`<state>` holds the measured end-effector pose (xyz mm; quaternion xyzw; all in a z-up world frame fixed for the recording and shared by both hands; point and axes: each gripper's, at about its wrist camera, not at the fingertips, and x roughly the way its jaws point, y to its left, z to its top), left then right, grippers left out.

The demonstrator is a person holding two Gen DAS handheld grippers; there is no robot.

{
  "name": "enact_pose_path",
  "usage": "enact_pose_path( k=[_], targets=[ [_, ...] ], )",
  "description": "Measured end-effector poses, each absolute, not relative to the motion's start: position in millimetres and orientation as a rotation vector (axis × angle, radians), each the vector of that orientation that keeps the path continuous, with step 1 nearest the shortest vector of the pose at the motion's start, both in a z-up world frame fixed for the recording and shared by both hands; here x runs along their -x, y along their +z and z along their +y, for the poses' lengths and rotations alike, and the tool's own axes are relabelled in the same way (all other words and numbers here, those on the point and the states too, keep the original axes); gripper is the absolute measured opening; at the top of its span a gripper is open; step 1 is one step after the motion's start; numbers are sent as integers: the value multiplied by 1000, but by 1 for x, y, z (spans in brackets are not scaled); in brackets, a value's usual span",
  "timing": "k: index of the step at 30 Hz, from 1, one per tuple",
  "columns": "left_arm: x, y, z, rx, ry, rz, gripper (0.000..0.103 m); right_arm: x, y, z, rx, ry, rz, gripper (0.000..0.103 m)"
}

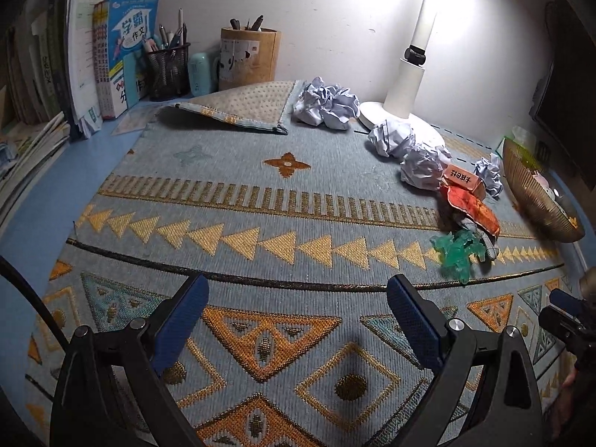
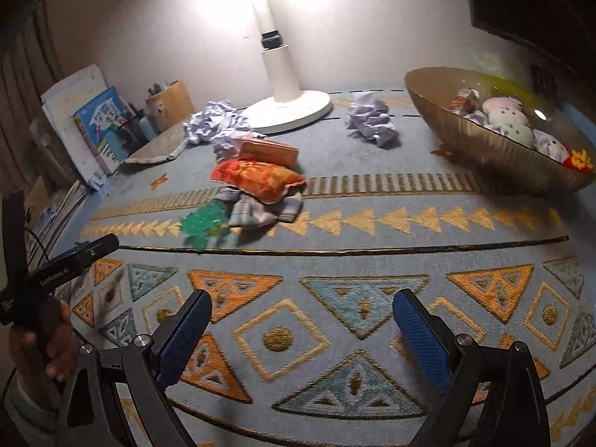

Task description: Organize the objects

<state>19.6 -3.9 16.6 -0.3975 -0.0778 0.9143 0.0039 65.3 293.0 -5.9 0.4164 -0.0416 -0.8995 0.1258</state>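
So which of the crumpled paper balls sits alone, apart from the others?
The crumpled paper ball between the lamp base and the gold bowl; in the right wrist view the rest bunch together left of the lamp.

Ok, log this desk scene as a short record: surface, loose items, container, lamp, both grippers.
surface: patterned mat, far corner folded over
loose items: crumpled paper balls, orange box, orange pouch lying on a grey cloth, green plastic toy
container: gold bowl, already holding soft toys and crumpled paper
lamp: white desk lamp, lit, at the back
left gripper: open, empty
right gripper: open, empty
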Motion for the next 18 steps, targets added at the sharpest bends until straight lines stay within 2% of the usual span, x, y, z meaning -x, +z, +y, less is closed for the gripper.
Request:
enact_pose_path(
  k=[4,7,10,13,18],
  targets=[
    [-19,15,-3,1261,2824,-254,96,-58,0,264,-1139,-2671,41,98],
    [-24,15,18,1247,2749,-109,96,-46,-4,265,-1137,-2701,100,98],
    [-31,21,46,1183,2714,93,96,-34,-16,288,-1252,-2657,-51,98],
    [-17,32,75,1176,2550,185,96,-28,-19,303,-1278,-2639,-193,98],
    [24,38,110,1113,2443,275,96,-28,-20,299,-1297,-2621,-167,98]
  ],
)
